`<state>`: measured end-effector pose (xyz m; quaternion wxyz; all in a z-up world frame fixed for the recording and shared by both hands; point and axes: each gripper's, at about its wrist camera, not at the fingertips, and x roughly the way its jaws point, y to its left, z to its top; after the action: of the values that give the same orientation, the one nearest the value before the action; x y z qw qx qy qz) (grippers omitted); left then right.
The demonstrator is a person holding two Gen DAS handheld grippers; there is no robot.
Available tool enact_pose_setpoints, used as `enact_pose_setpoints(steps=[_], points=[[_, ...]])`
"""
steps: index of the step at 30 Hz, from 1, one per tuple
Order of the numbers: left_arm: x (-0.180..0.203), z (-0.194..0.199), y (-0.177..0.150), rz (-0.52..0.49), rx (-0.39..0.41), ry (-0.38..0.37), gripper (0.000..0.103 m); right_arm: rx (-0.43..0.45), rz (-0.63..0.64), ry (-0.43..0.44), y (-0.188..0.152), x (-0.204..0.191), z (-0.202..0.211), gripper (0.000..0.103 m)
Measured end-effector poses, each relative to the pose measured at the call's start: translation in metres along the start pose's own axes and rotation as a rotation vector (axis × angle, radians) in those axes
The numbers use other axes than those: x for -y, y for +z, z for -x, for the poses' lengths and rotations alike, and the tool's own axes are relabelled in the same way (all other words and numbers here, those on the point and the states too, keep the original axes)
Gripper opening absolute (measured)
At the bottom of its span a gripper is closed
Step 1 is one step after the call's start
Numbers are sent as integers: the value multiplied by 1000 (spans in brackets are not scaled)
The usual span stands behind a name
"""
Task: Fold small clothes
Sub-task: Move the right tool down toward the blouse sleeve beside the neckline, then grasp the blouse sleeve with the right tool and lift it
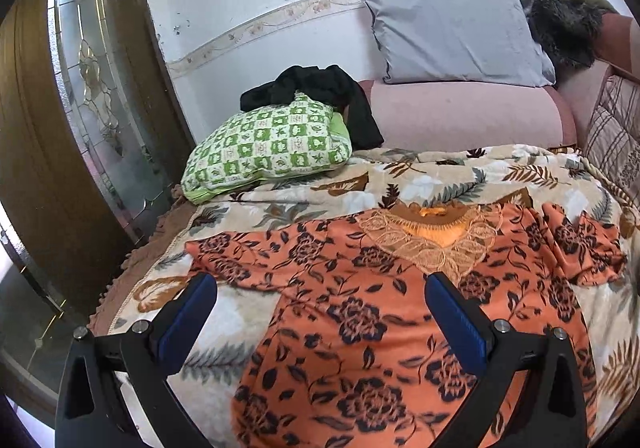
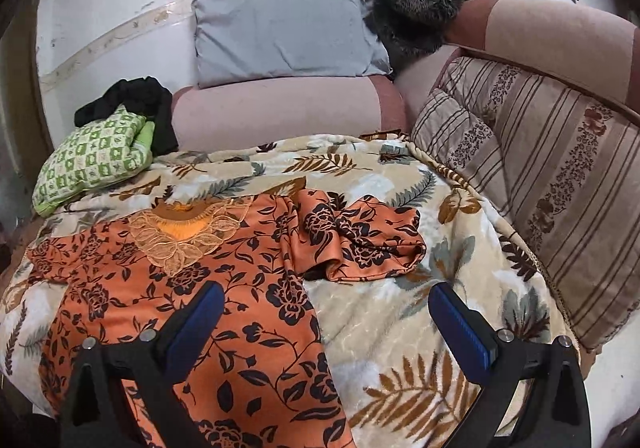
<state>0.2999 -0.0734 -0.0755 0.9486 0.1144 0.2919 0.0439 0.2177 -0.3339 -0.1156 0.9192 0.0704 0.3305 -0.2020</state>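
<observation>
An orange top with black flowers (image 1: 360, 312) (image 2: 224, 288) lies spread face up on the leaf-patterned blanket (image 1: 304, 200) (image 2: 392, 320), its lace neckline (image 1: 436, 244) (image 2: 180, 236) toward the sofa back. Its right sleeve (image 2: 360, 240) is bunched up; its left sleeve (image 1: 240, 252) lies flatter. My left gripper (image 1: 320, 284) hovers open over the top's chest and left side, holding nothing. My right gripper (image 2: 326, 294) hovers open over the garment's right edge, below the bunched sleeve, also holding nothing.
A green checked pillow (image 1: 268, 148) (image 2: 92, 160) with a black garment (image 1: 320, 88) (image 2: 136, 100) on it sits at the back left. A grey cushion (image 1: 456, 32) (image 2: 288, 32) leans on the wall; striped cushions (image 2: 540, 176) line the right. A wooden glass door (image 1: 88, 108) stands left.
</observation>
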Motion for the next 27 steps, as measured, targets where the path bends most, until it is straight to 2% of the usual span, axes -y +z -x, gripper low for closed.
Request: enact_pose_setpoints(steps=[7,9,11,15,19,22,24,26,27], points=[[17,-63,10,53,-36,11,103,-14,21,-60,11,-1,-30,103],[24,-94,10,64,-76,25,103,-17,36,-79,15,-3,-39,103],[24,-120,5,86,-118,22,103,-26,54,-98,18,-4,-53,103],[16,-159,-19,85,-183,33,103,-79,83,-117,32,13,-107,103],[9,-179,-30,34,-180,69,103,-176,70,-177,51,55,-180,103],[7,-187,-31,33,-193,49,103,-240,21,-192,64,78,-219,103],[4,-189,-30,44,-195,28,103,-285,14,-177,68,80,-242,103],[2,-190,-28,51,-191,23,103,-360,10,-161,65,78,-266,102],[0,-190,-27,57,-187,22,103,-414,6,-165,61,77,-282,99]])
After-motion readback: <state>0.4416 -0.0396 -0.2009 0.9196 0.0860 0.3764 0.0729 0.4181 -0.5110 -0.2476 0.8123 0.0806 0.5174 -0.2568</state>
